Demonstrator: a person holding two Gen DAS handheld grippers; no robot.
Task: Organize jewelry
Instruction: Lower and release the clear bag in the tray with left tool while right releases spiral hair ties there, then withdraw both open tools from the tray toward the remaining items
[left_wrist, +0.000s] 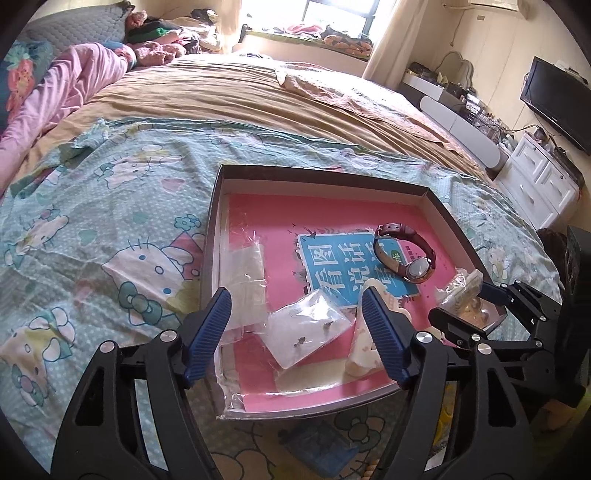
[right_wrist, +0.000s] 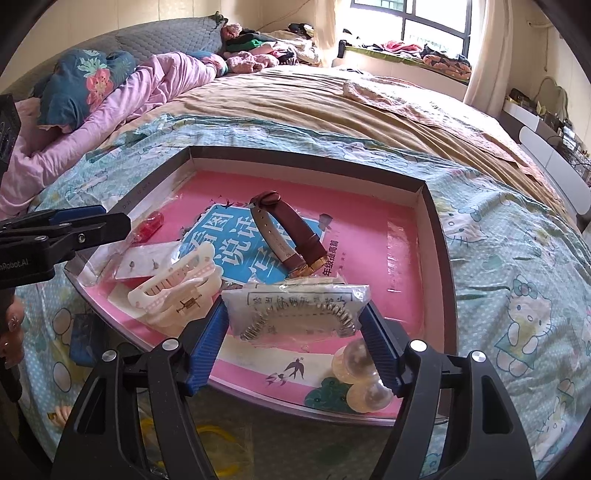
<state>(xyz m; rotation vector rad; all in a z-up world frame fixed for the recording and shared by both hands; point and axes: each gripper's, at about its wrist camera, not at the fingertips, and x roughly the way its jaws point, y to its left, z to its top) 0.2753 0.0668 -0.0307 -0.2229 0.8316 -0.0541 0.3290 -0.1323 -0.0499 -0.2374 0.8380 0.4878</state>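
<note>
right tongs (right_wrist: 293, 328) clenched on bag (right_wrist: 295, 308), centre frame | left tongs (left_wrist: 295, 332) released | lift straight, clear clip (right_wrist: 177, 291), watch (right_wrist: 288, 236)

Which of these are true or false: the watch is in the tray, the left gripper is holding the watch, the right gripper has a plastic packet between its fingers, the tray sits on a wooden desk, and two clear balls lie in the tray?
1. The watch lies in the tray. True.
2. The left gripper holds the watch. False: it is open, above an earring packet.
3. The right gripper has the plastic packet between its fingers. True.
4. The tray sits on a wooden desk. False: it rests on a cartoon bedsheet.
5. Two clear balls lie in the tray. True.
</note>
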